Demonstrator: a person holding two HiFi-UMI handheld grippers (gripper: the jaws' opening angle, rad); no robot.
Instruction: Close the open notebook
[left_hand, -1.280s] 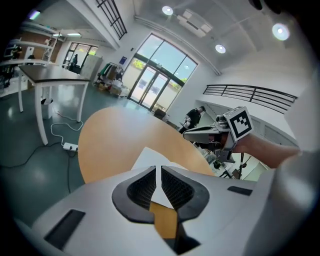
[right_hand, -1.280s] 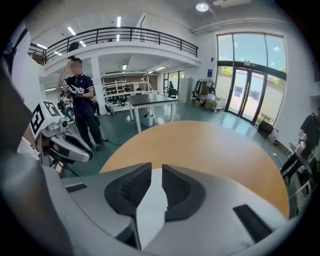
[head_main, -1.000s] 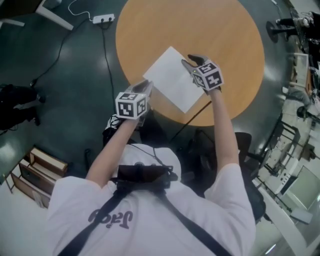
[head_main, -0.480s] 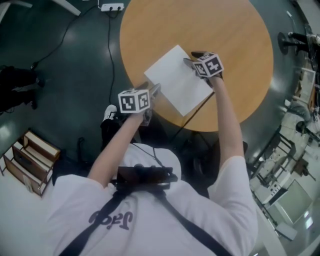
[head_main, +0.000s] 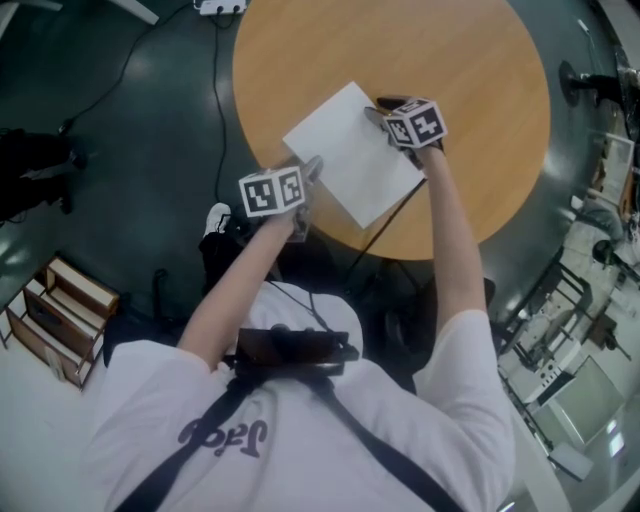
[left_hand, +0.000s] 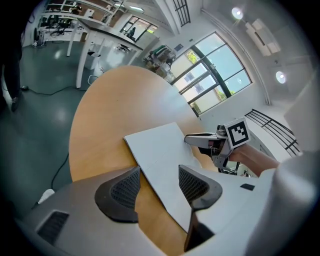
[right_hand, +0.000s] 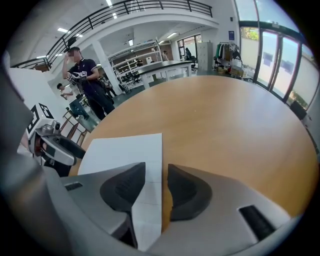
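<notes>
Fingers first: left fingers (left_hand: 125, 192) spread as wide as they go, just opened, holding nothing. Right fingers (right_hand: 125, 186) set narrower, just closing in, with a gap left between the pads and nothing pinched yet.

Notebook (head_main: 350, 155) flat on the table (head_main: 470, 100), close to the table's near rim and askew to it, one corner almost at that rim. Long axis slanting along the near rim rather than toward the table's middle.

Now the relation that matters. One long edge faces the near rim, with the left fingers astride it close to a corner; page between the pads, bare wood showing beside it. The opposite long edge faces the table's middle and runs straight up the gap of the right fingers: page under the inner pad, wood under the outer one. Notebook thus caught between the two pairs, neither pair pressing on it. Right pair probably the better placed to take an edge, being squared to it and already narrowing; only a judgement.

As for looks: plain white, blank, thin, lying as one flat rectangle with no leaf raised. A few faint lines across the page near the right fingers. Fold or spine not surely made out from any view, so no telling which half should swing over.
</notes>
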